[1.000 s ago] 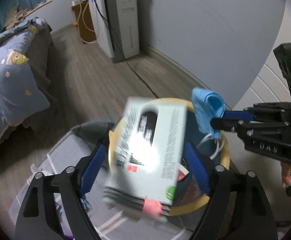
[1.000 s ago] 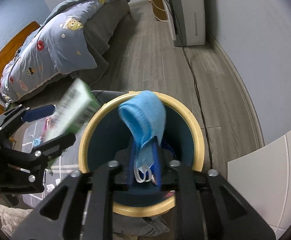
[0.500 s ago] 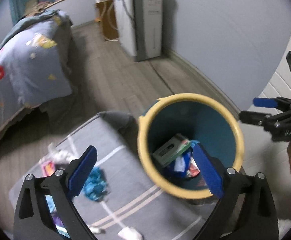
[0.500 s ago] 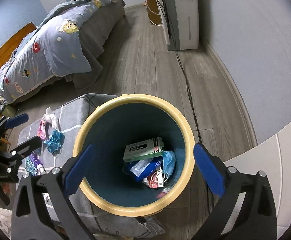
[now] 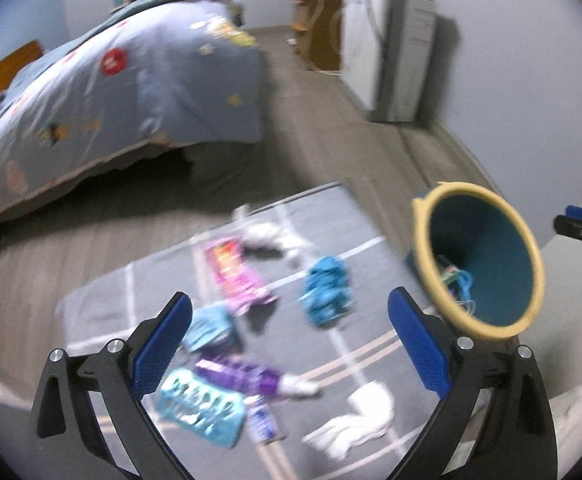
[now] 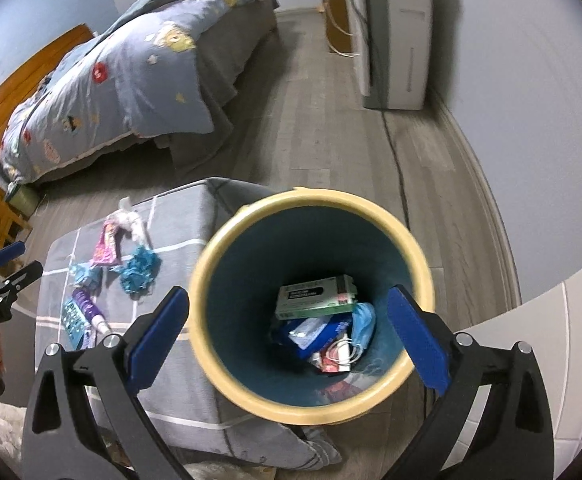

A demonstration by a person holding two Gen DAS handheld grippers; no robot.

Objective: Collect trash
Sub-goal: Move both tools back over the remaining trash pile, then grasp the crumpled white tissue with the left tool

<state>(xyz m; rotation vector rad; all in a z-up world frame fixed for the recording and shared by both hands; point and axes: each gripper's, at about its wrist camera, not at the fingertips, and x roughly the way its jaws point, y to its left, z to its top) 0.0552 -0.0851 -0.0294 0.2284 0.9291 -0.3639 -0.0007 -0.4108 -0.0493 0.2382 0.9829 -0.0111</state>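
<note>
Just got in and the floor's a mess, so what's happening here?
A person with a gripper in each hand is clearing litter off a grey mat into a yellow-rimmed bin. Both sets of jaws are open and empty. The right gripper hangs over the bin, where a green box and a blue mask lie. The left gripper is over the wrappers and tissues left on the mat.

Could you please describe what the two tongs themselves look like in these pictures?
Both the left tongs and right tongs have matte black, skeletal frames with cut-out arms, silver bolts at the joints, and flat blue textured pads lining the inner fingers.
</note>
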